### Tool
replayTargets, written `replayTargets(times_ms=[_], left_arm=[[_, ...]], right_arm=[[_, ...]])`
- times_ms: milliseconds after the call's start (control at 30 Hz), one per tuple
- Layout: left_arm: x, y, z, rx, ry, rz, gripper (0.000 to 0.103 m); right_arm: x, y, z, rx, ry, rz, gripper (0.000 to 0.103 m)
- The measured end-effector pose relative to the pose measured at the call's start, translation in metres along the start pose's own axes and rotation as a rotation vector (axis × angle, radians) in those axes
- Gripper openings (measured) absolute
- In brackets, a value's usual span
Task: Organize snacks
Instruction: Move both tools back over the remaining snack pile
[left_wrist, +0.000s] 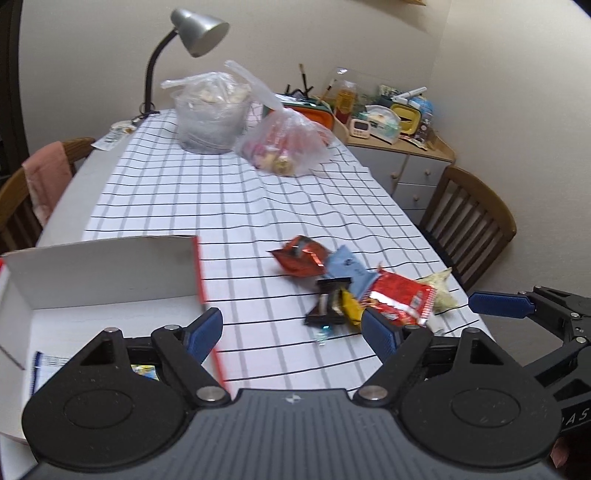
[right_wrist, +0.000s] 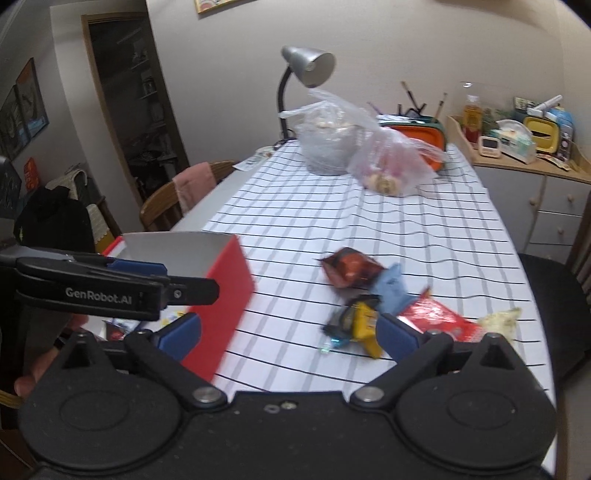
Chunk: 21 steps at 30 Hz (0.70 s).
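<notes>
Left gripper (left_wrist: 291, 328): jaws spread wide, nothing between them, above the desk's near edge beside the box.
Right gripper (right_wrist: 288, 332): jaws spread wide and empty, over the near edge before the snack heap.
Snacks (left_wrist: 354, 291): a loose heap of wrapped packets near the desk's right edge; a dark red pouch (left_wrist: 301, 256), a blue packet (left_wrist: 345, 267), a red packet (left_wrist: 400, 301).
Box (left_wrist: 107, 269): white inside, red outside, at the near left corner, a few packets lying in it.
Desk (left_wrist: 221, 192): checked cloth; two plastic bags (left_wrist: 288, 142) and a lamp (left_wrist: 195, 33) at the far end.
</notes>
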<state>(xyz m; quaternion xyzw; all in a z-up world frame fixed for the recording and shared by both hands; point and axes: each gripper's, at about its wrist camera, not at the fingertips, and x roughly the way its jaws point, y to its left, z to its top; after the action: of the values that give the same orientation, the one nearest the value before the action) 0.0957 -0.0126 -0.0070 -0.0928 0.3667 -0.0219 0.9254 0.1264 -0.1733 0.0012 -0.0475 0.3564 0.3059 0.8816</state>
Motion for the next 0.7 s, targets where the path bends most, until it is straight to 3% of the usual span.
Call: replayTargets(times_ms=[100,333,567,700], left_arm=[[0.012,-0.014,0.001,-0.008,0.008,-0.007,0.083],[0.041,-0.041,0.0,-0.033,0.031,0.002,0.097],[0.077,-0.064,-0.004,-0.017,0.072,0.05,0.098],[0.097,-0.077,-0.008,0.0,0.084,0.088,0.098]], right_arm=[[-0.003,-0.021,-0.003,-0.005,0.009,-0.022,0.101],[-0.001,-0.068,-0.01,-0.016,0.038,-0.057,0.102],[0.011,-0.11,-0.018,-0.03,0.072,-0.092,0.102],[0.02,-0.122,-0.022,-0.101,0.087,-0.093,0.102]])
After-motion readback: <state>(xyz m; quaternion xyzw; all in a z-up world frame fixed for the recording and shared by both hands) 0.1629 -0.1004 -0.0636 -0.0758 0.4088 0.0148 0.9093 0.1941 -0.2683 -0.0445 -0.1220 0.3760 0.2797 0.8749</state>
